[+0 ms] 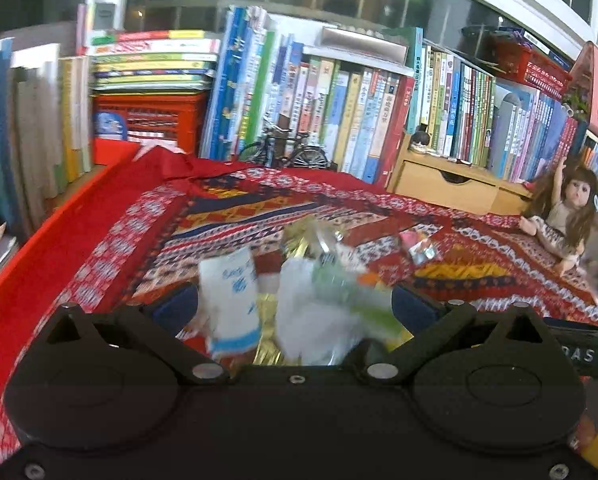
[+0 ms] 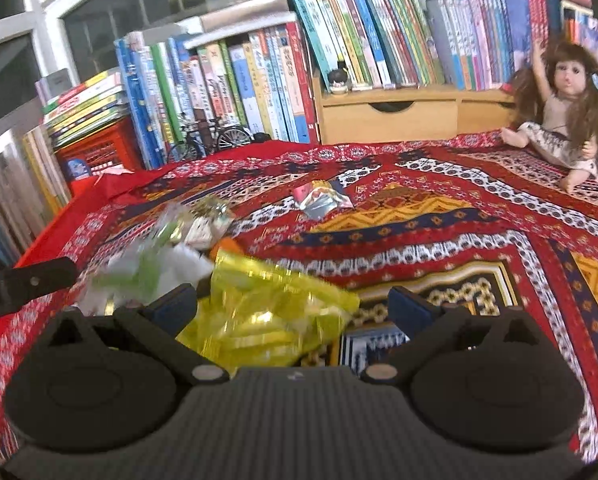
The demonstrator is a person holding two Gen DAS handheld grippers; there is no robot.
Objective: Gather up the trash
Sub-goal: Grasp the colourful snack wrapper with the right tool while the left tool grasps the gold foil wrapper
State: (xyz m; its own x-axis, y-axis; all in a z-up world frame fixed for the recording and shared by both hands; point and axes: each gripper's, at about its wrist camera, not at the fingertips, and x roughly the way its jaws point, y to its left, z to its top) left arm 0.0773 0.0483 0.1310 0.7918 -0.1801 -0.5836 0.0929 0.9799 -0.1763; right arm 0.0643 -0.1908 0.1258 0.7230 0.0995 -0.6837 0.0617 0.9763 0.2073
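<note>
My left gripper (image 1: 295, 308) spread wide over blurred white wrappers (image 1: 235, 300), gripping nothing. My right gripper (image 2: 293, 306) equally wide, yellow wrapper (image 2: 267, 312) loose between fingers, nearer left one. Just ahead-left of right gripper: white-green trash heap (image 2: 147, 268), shiny scrap (image 2: 209, 220) beyond it. Farther ahead: pink-silver wrapper (image 2: 319, 198) alone on patterned cloth (image 2: 459, 240). Doll (image 2: 559, 108) far right, books (image 2: 259, 80) behind. Judgement: collecting barely begun; every piece left on cloth, no bin visible.
</note>
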